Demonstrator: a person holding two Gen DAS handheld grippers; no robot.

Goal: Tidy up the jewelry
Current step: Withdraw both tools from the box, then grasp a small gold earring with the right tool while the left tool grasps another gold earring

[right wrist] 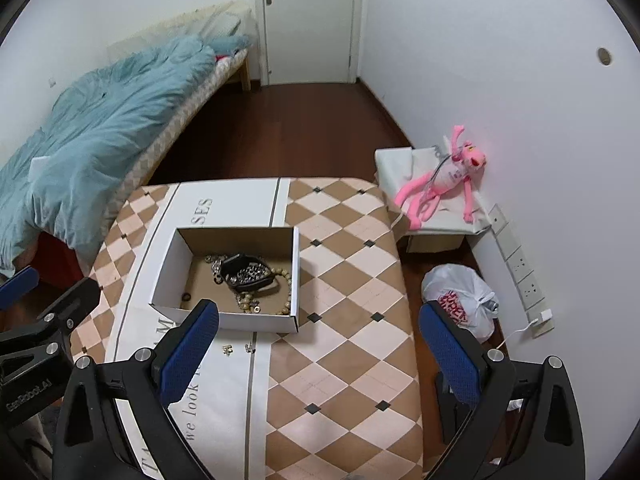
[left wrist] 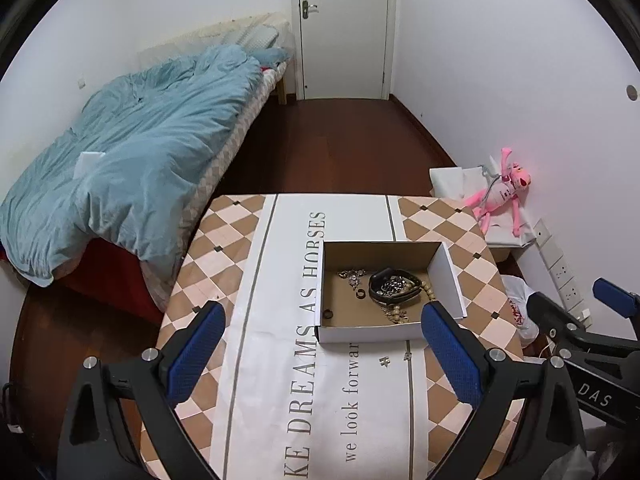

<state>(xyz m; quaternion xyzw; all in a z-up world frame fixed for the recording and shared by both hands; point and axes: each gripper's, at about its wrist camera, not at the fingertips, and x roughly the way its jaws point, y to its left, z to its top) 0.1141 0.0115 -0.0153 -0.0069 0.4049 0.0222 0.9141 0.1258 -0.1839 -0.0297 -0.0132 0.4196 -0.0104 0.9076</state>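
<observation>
Open cardboard box (left wrist: 384,330) on the desk (left wrist: 440,232), near its middle, holding a tangled heap: beaded bracelet (right wrist: 286,292), black strap or band (right wrist: 248,276) wrapped round metal chain links, a silvery chain (left wrist: 352,276), 2 small dark rings (left wrist: 362,294) on the box floor. Outside the box, on the printed cloth just in front of its near wall, 2 tiny metal pieces (right wrist: 238,349), probably earrings or clasps, too small to tell. Left tongs (left wrist: 324,350) spread wide and empty, hovering above the near edge of the box; right tongs (right wrist: 320,344) likewise wide apart, holding nothing, over the checkered part of the desk. Likely all light, small and slippery; chains limp and prone to snag on each other, beads hard but strung on soft cord. Best taken at the strap's thick middle or by pinching across a bead cluster. Loose pieces on the cloth probably fiddly: flat, thin, needing a fingertip pinch straight down.
</observation>
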